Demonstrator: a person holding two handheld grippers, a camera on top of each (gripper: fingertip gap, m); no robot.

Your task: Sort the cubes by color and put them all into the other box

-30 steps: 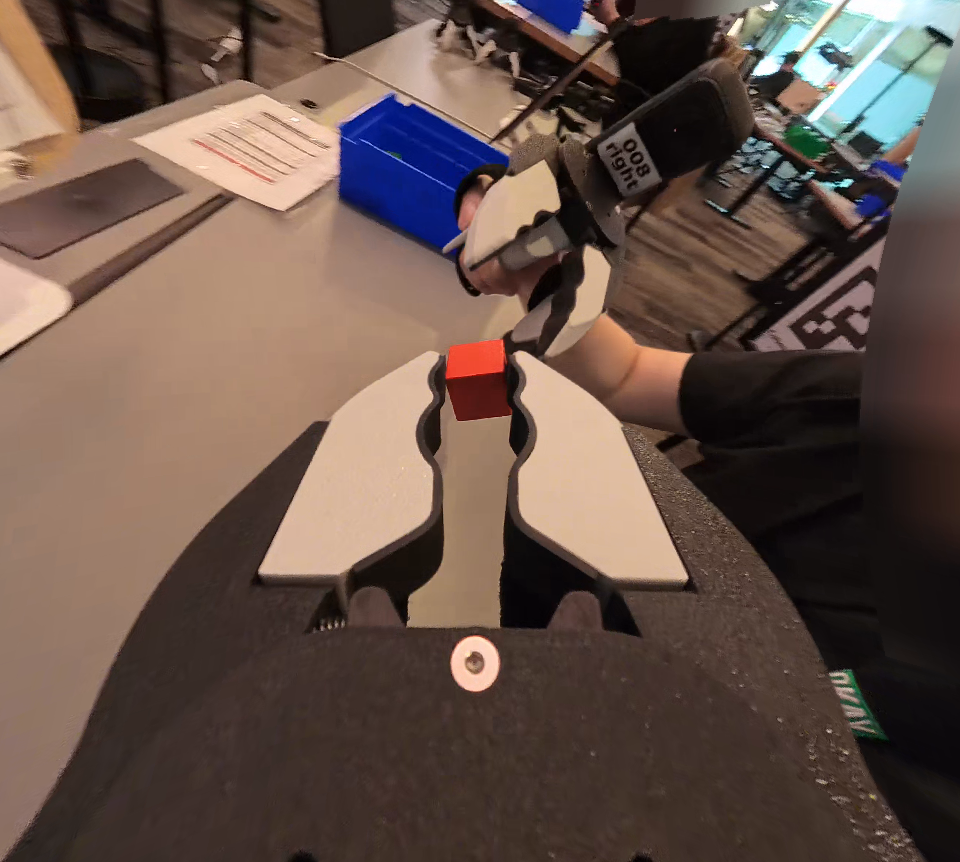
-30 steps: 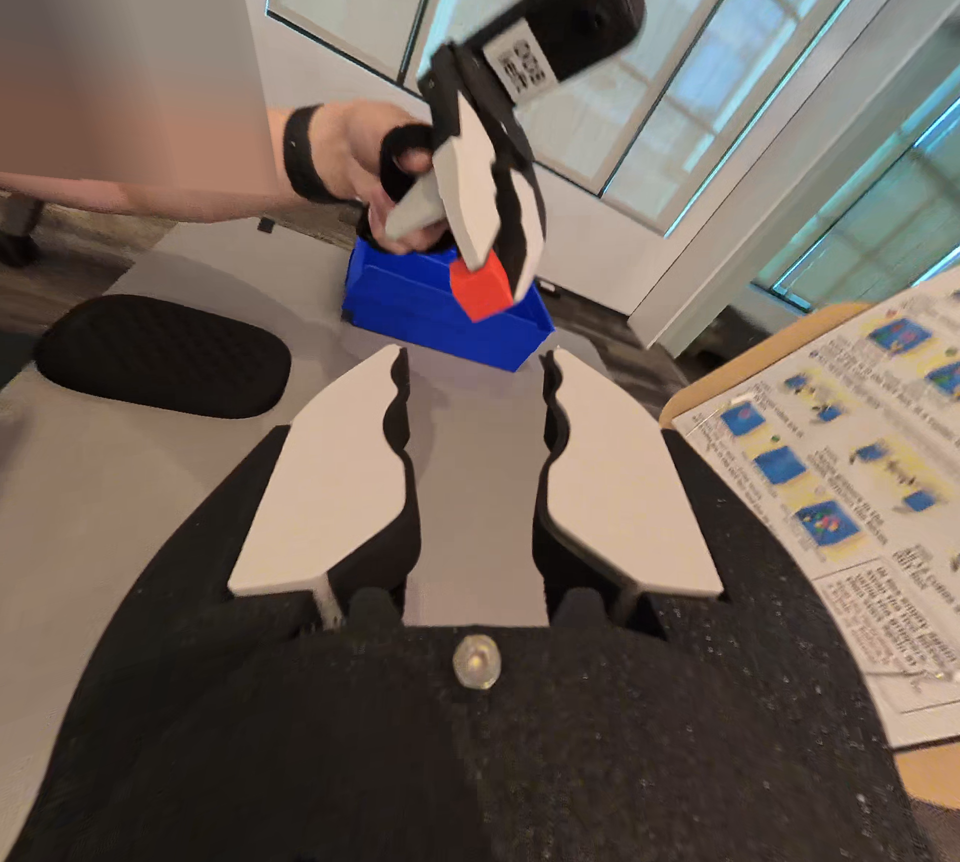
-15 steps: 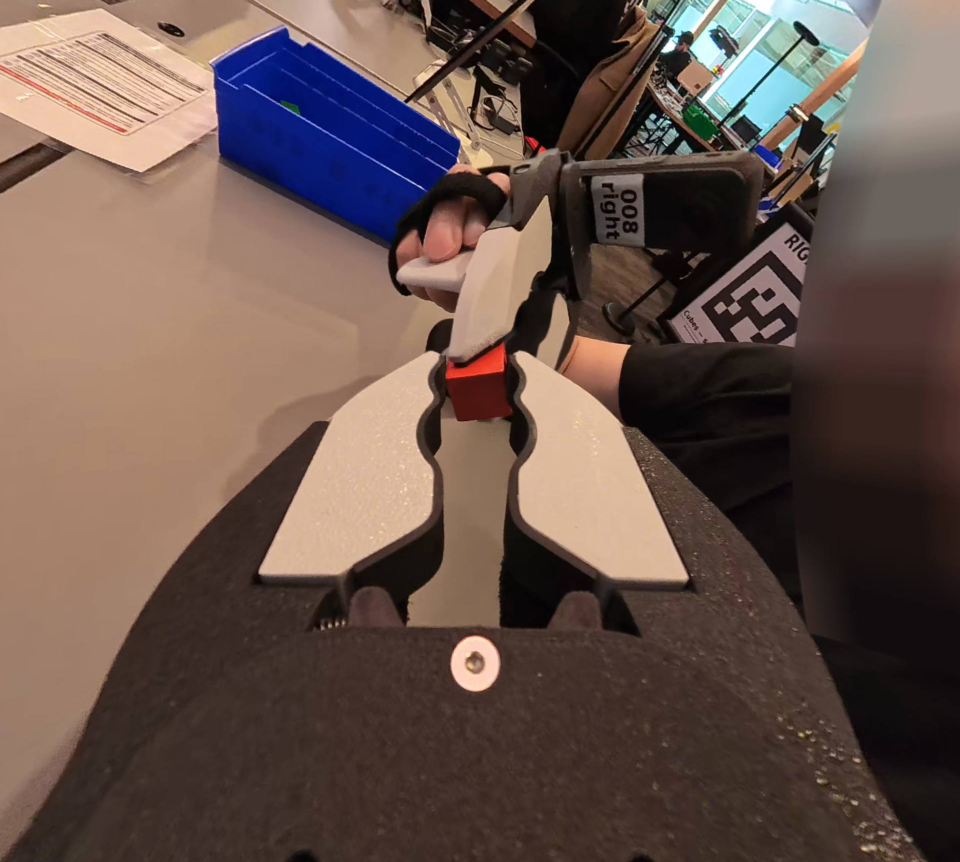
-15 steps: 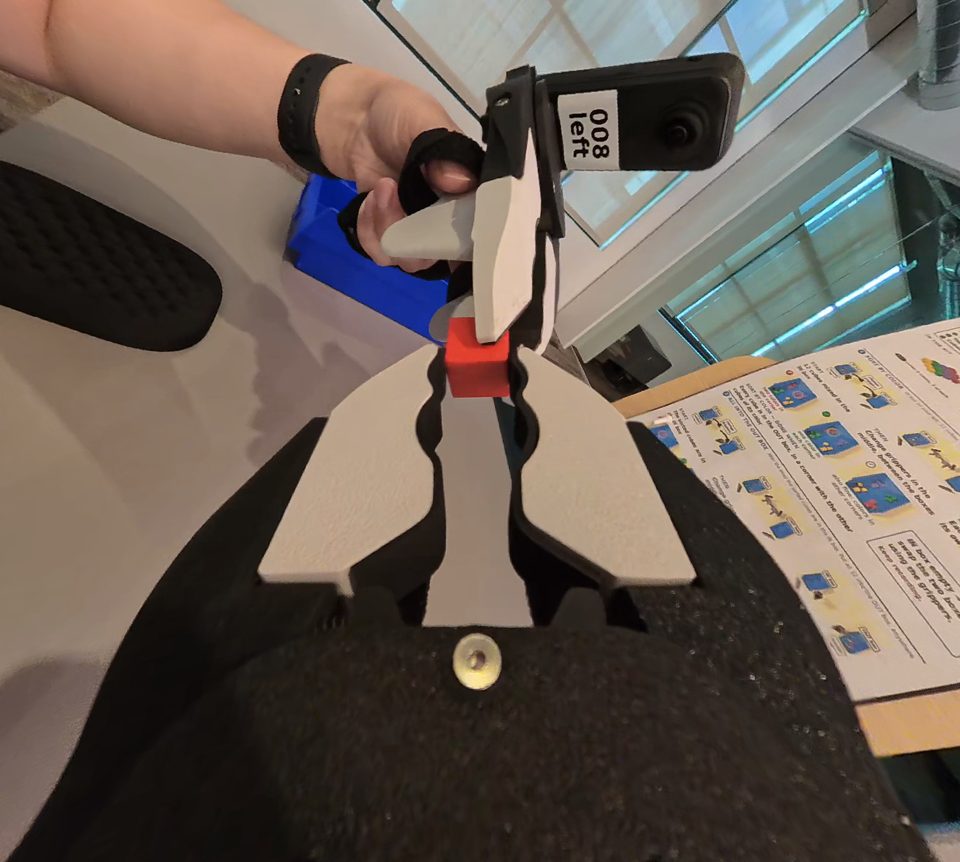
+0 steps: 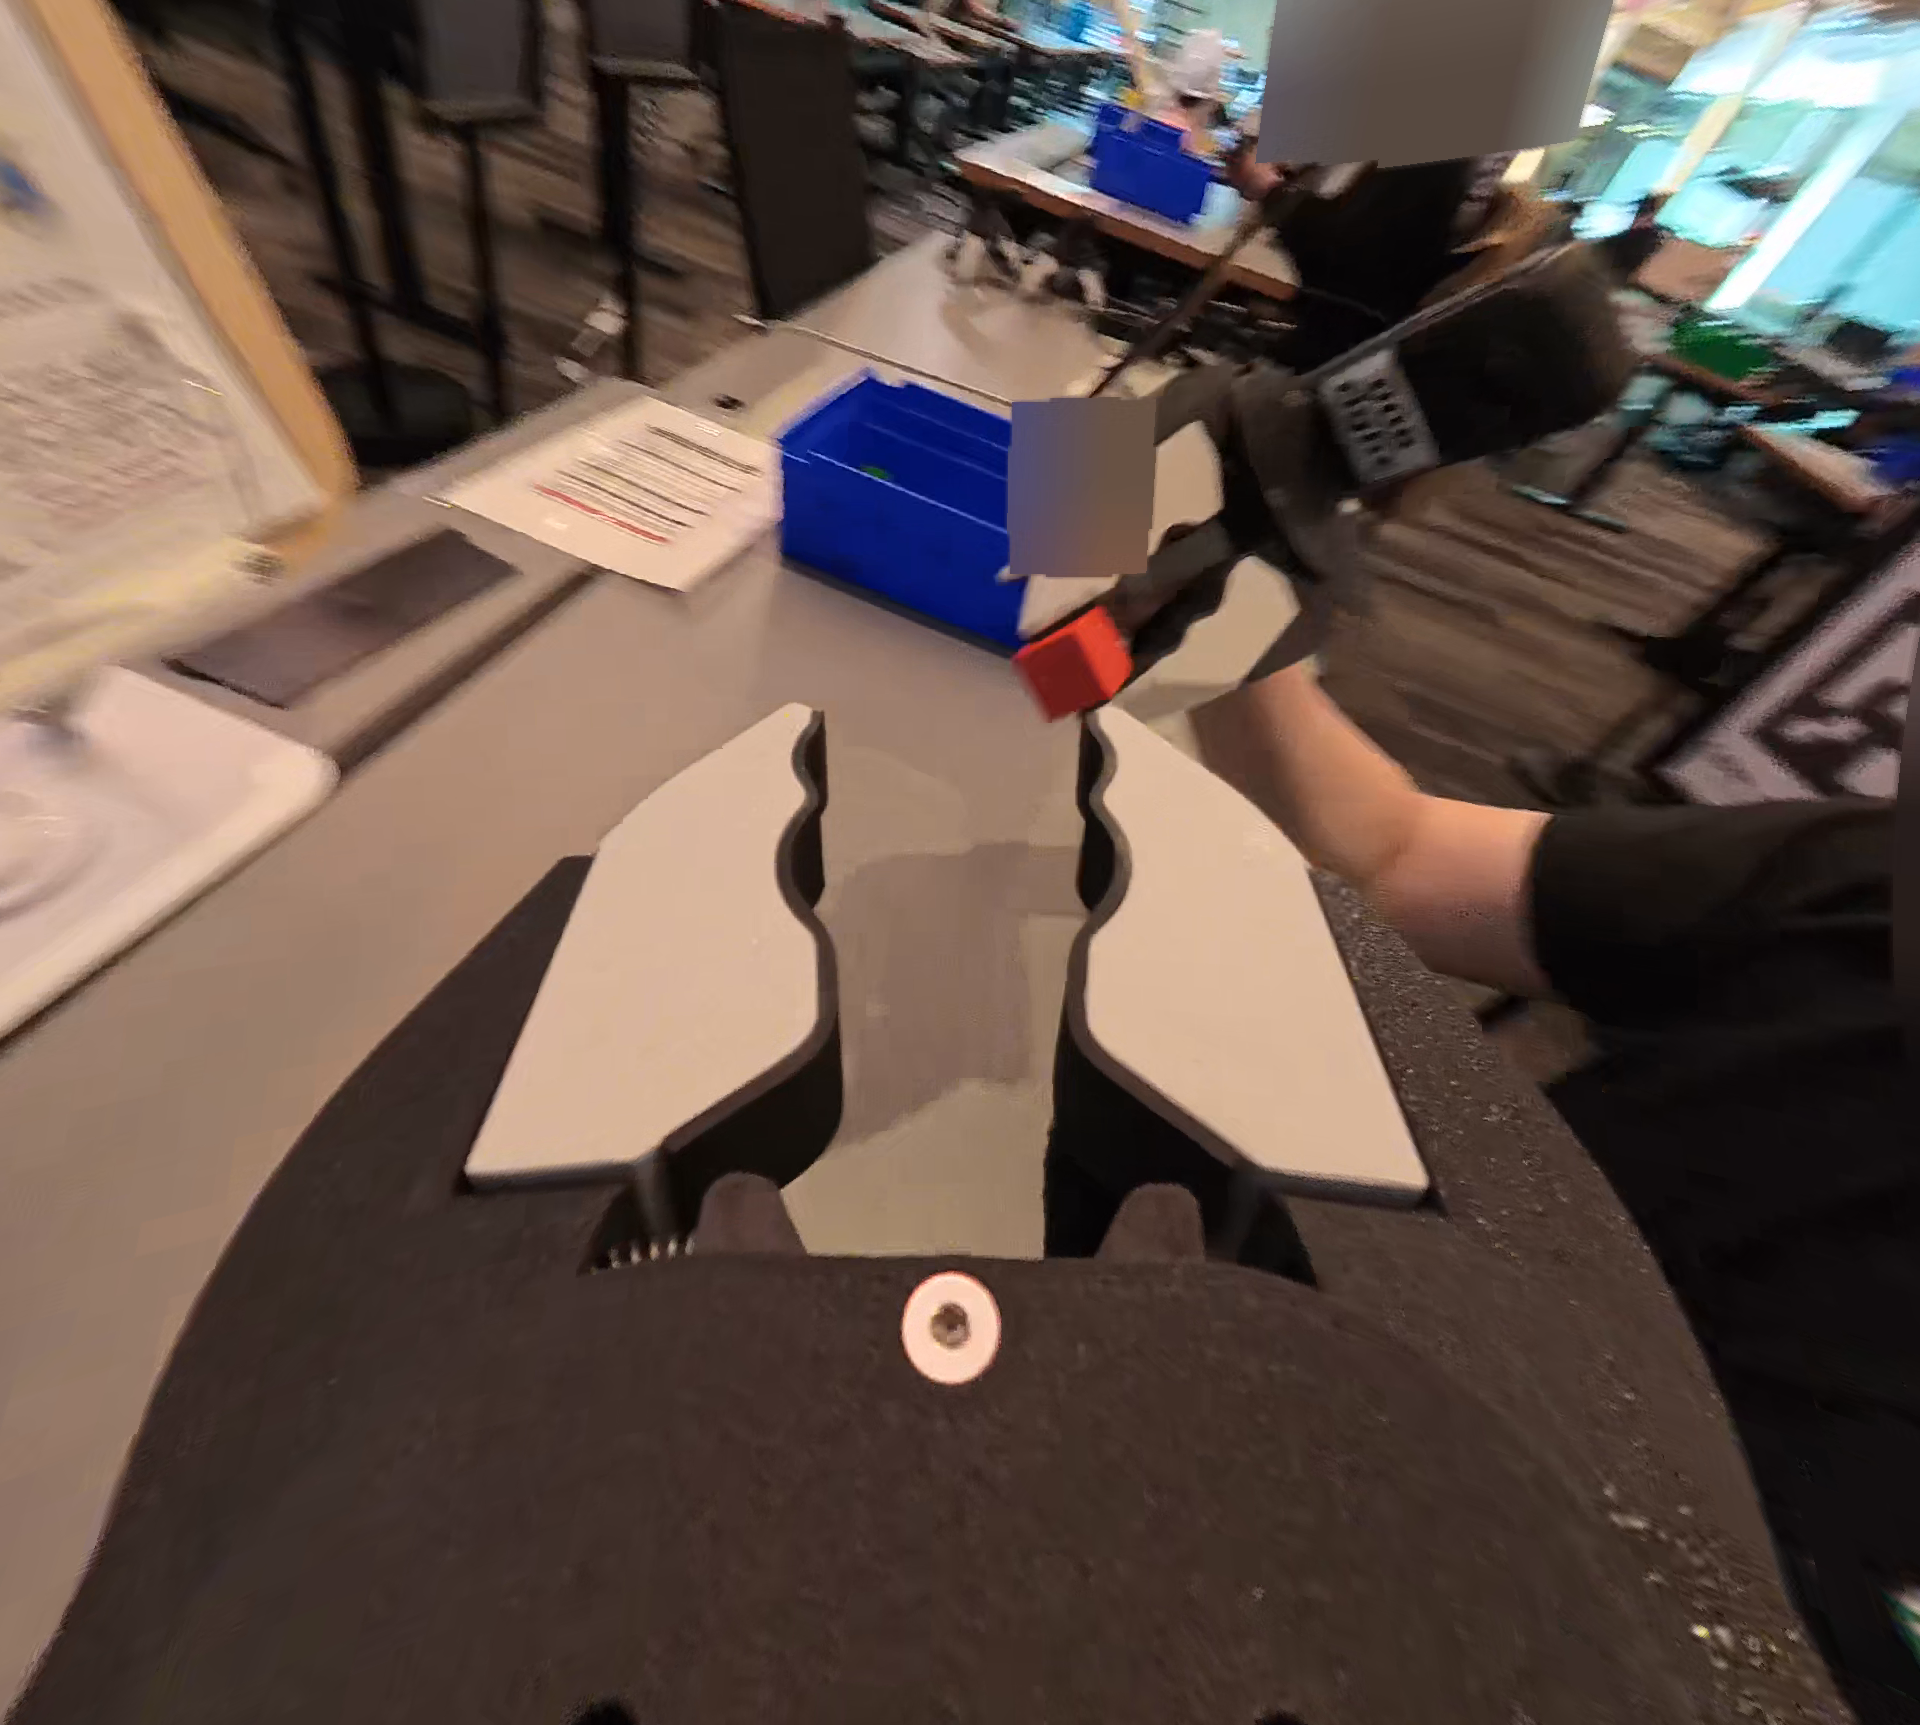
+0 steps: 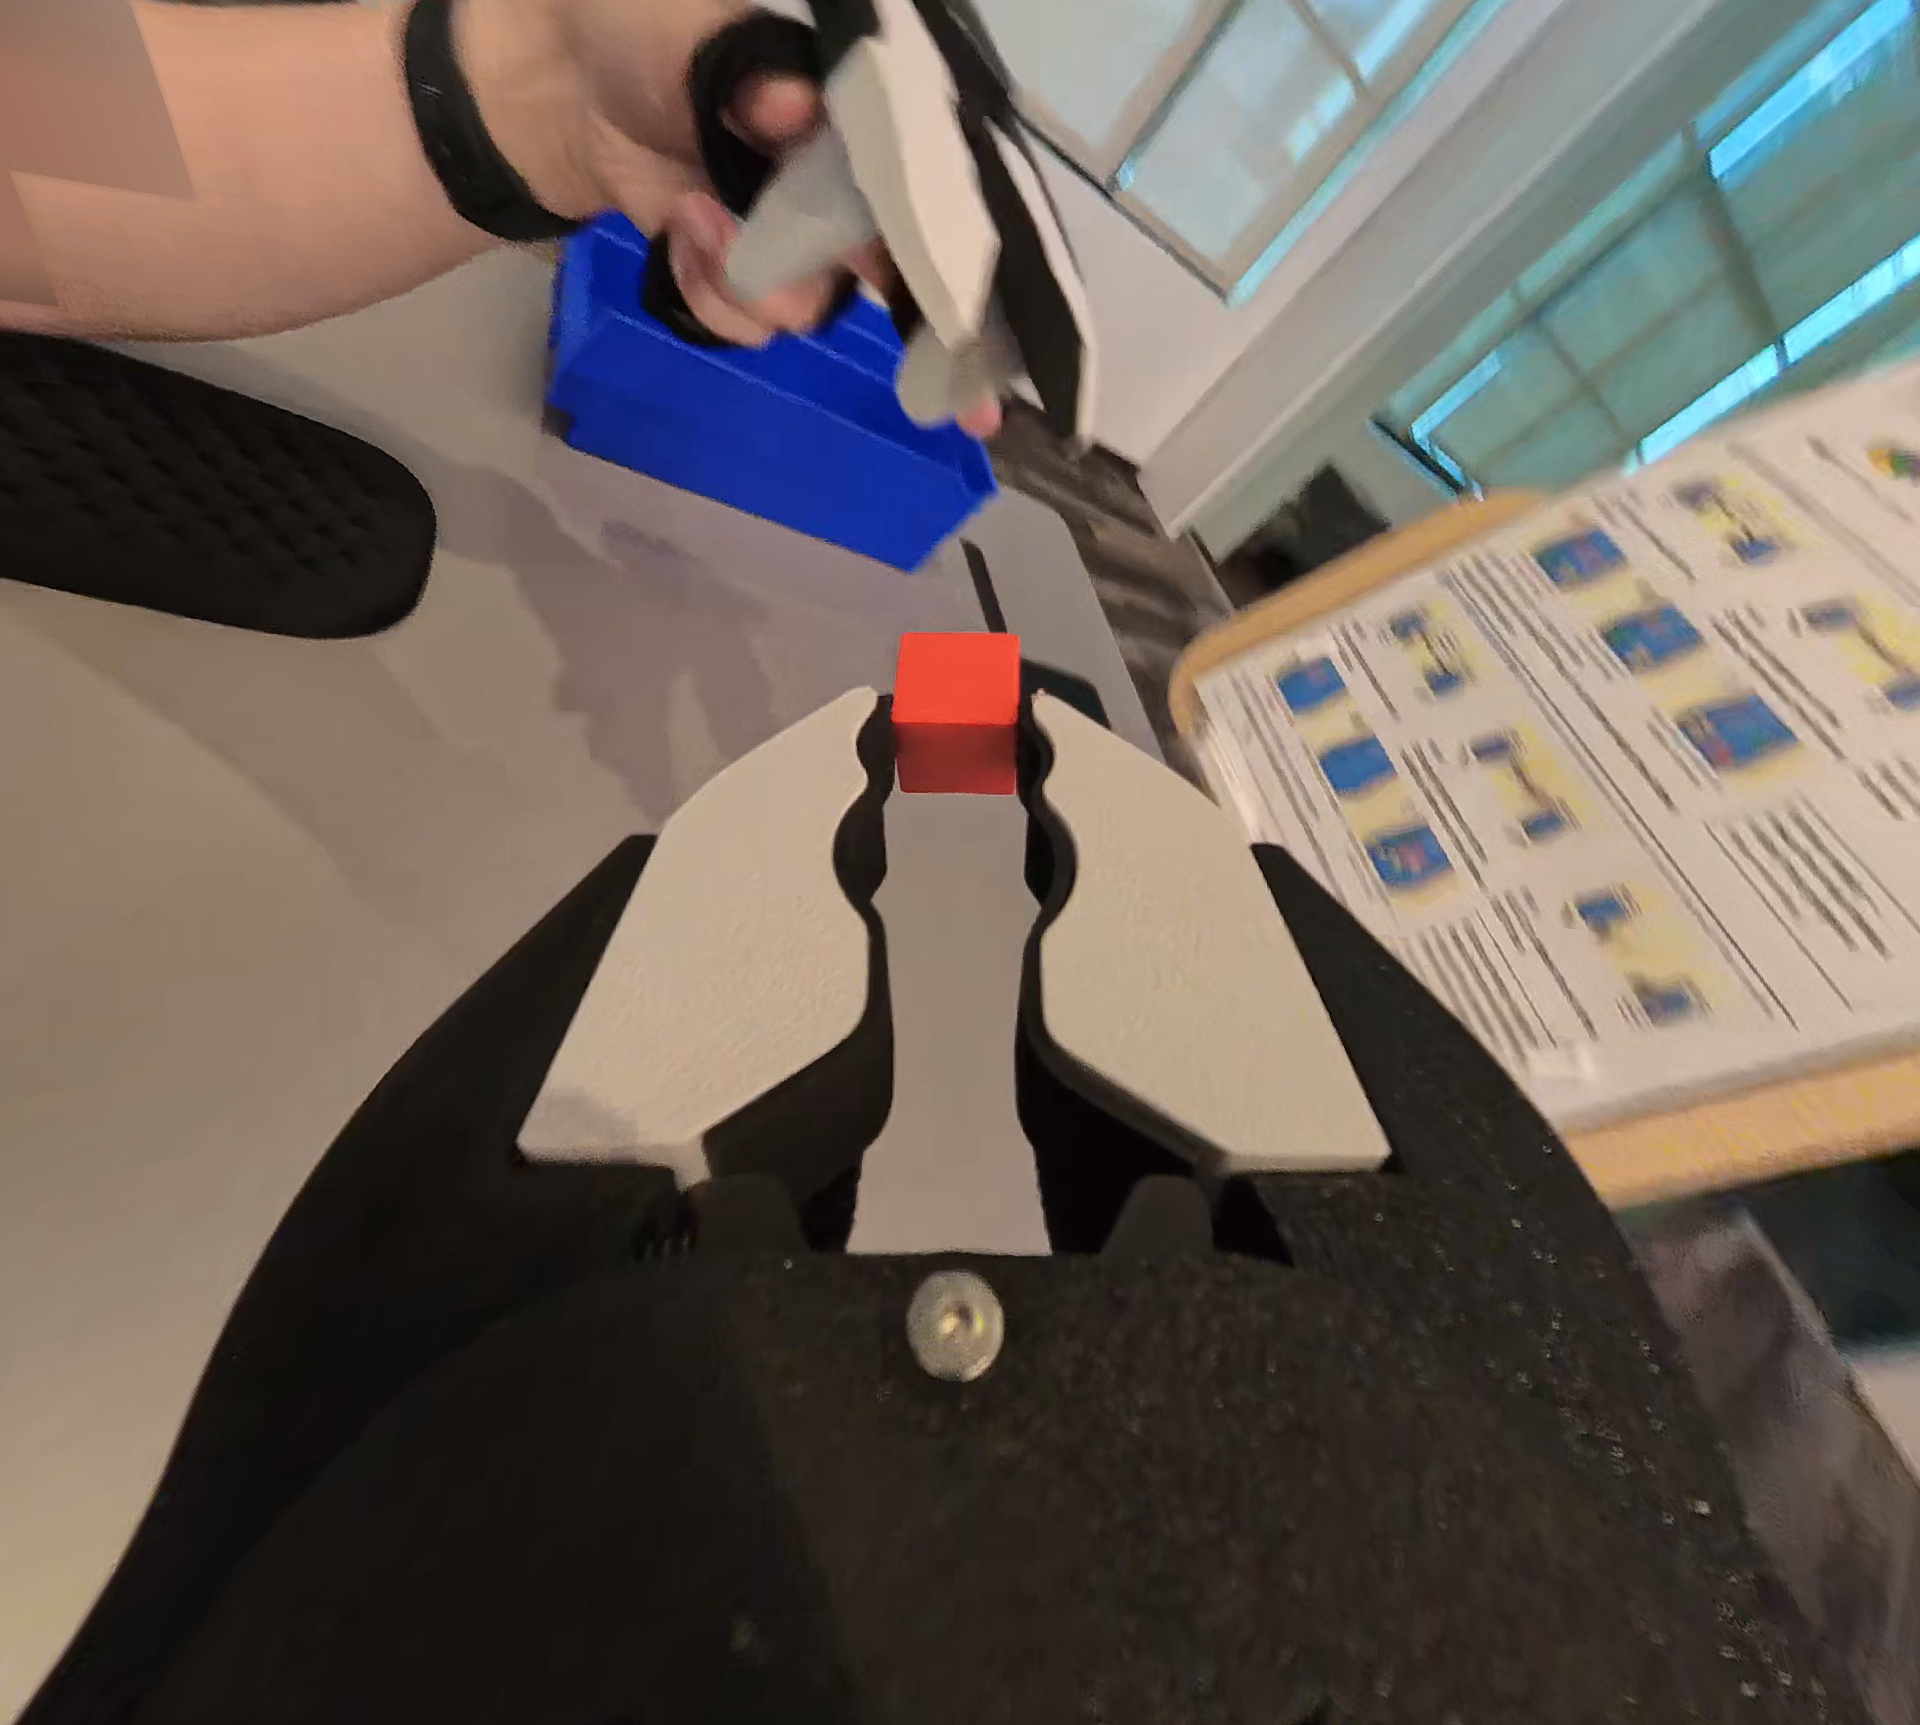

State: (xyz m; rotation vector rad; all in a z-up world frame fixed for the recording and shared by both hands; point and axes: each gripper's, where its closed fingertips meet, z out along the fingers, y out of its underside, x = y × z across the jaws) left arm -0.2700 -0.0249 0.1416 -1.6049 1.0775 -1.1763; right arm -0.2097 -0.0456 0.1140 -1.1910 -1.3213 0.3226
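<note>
Red cube held by right gripper; left gripper empty.

Left wrist view: the left gripper (image 5: 951,730) has its jaws spread wide with nothing between them, above the grey table (image 5: 312,896). Just beyond its right fingertip, the right gripper (image 5: 1081,647) carries the red cube (image 5: 1073,663) in front of a blue box (image 5: 894,501).
Right wrist view: the right gripper (image 6: 956,719) clamps the red cube (image 6: 956,711) between its fingertips, above the table. The left gripper (image 6: 966,325) hangs before another blue box (image 6: 748,449); its jaw state cannot be judged here.
</note>
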